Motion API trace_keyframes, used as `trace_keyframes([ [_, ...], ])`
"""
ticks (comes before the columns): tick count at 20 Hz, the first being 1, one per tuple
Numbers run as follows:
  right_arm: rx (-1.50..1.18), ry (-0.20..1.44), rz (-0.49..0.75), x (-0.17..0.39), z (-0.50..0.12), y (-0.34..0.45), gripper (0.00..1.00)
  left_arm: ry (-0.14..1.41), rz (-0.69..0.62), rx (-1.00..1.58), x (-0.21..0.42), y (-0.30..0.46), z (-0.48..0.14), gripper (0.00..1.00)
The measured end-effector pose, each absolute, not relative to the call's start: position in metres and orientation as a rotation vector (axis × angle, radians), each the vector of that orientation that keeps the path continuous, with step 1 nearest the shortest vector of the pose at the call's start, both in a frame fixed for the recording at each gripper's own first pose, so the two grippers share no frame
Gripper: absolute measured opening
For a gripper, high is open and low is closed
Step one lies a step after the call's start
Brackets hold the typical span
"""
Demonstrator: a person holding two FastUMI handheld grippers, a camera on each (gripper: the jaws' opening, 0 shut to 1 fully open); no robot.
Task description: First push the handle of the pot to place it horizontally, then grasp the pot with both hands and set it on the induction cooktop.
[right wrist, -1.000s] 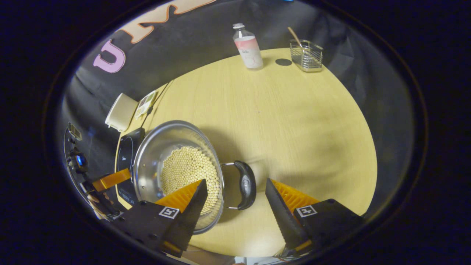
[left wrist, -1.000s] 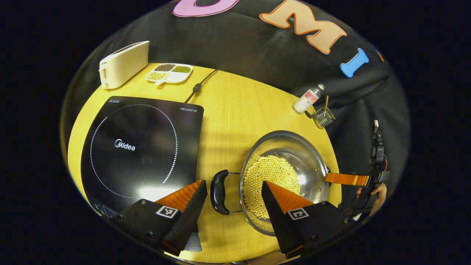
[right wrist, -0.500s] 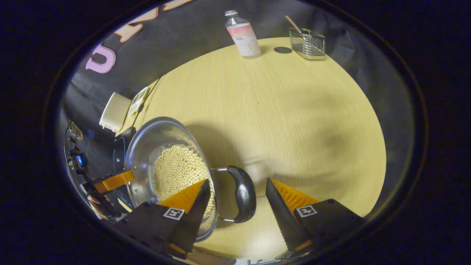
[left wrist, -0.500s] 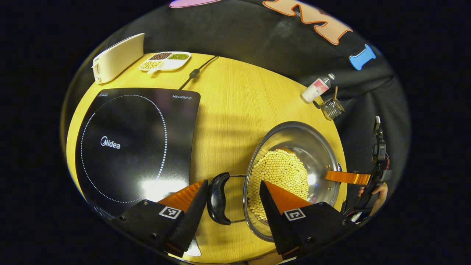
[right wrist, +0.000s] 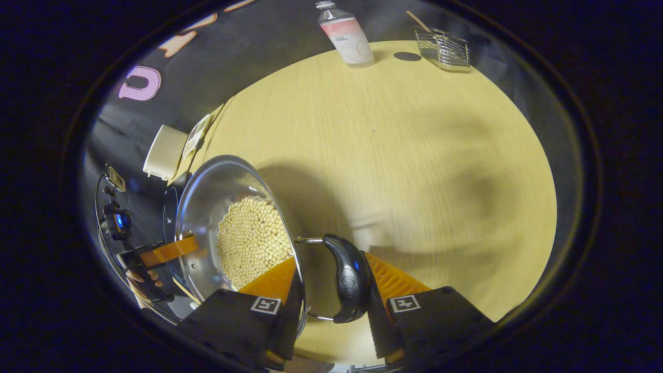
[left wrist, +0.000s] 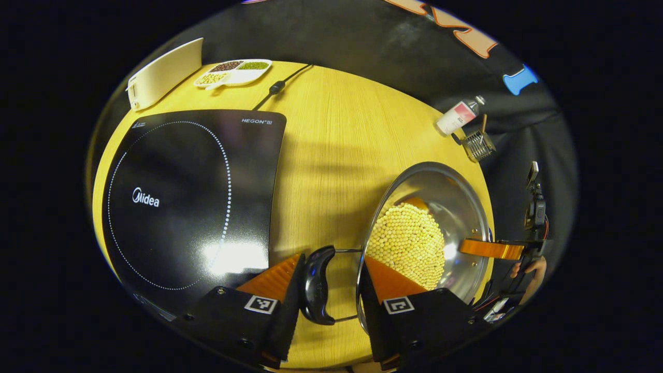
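Both grippers have closed in on the pot [left wrist: 424, 228] over the last second, their fingers drawing together around its two black loop handles. In the left gripper view, the left gripper [left wrist: 326, 290] has narrowed about the near handle [left wrist: 317, 284]: one finger lies against the handle's outer face, while the other sits at the pot's rim with a sliver of table showing between it and the handle, so I cannot tell whether the clamp is complete. In the right gripper view, the right gripper [right wrist: 331, 295] brackets the opposite handle [right wrist: 351, 277] the same way, one finger touching its outer side and the other close by the rim; again, full pressure on both sides is unclear. The pot, steel and holding a bed of pale beans [left wrist: 409, 243], stands on the wooden table [left wrist: 331, 145], just beside the induction cooktop [left wrist: 191, 191] but not on it. The handles appear to lie level already, so the pushing step looks done and the two-handed grasp is the step in hand. Next, I judge, both grips need to seat firmly, then lift together and level, since any tilt would shift the beans, and carry the pot sideways toward the left gripper's side to set it inside the cooktop's dotted ring.
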State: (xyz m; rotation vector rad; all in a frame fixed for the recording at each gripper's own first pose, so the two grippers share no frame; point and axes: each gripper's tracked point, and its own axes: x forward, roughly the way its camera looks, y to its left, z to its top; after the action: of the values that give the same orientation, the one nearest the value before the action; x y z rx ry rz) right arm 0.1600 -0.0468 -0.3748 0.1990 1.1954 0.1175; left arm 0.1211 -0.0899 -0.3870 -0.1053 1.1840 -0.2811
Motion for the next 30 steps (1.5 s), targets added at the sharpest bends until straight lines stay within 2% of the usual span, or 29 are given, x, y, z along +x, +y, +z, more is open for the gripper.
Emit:
trace_keyframes([
  [4, 0.192, 1.164, 0.121, 0.163, -0.374, -0.047, 0.58, 1.19, -0.264, -0.118, 0.119, -0.09, -0.387, 0.55],
  [17, 0.179, 1.139, 0.111, 0.134, -0.353, -0.049, 0.58, 1.156, -0.301, -0.07, 0.077, -0.089, -0.345, 0.54],
  [18, 0.179, 1.139, 0.111, 0.13, -0.351, -0.048, 0.58, 1.158, -0.298, -0.075, 0.071, -0.087, -0.341, 0.57],
  [20, 0.17, 1.137, 0.115, 0.122, -0.346, -0.045, 0.58, 1.152, -0.297, -0.075, 0.063, -0.083, -0.334, 0.54],
  [22, 0.165, 1.129, 0.118, 0.12, -0.341, -0.041, 0.58, 1.142, -0.296, -0.075, 0.055, -0.075, -0.326, 0.54],
  [23, 0.163, 1.125, 0.116, 0.118, -0.34, -0.038, 0.52, 1.139, -0.295, -0.074, 0.053, -0.071, -0.323, 0.54],
  [30, 0.143, 1.114, 0.092, 0.1, -0.337, -0.013, 0.52, 1.108, -0.311, -0.011, 0.042, -0.016, -0.305, 0.55],
])
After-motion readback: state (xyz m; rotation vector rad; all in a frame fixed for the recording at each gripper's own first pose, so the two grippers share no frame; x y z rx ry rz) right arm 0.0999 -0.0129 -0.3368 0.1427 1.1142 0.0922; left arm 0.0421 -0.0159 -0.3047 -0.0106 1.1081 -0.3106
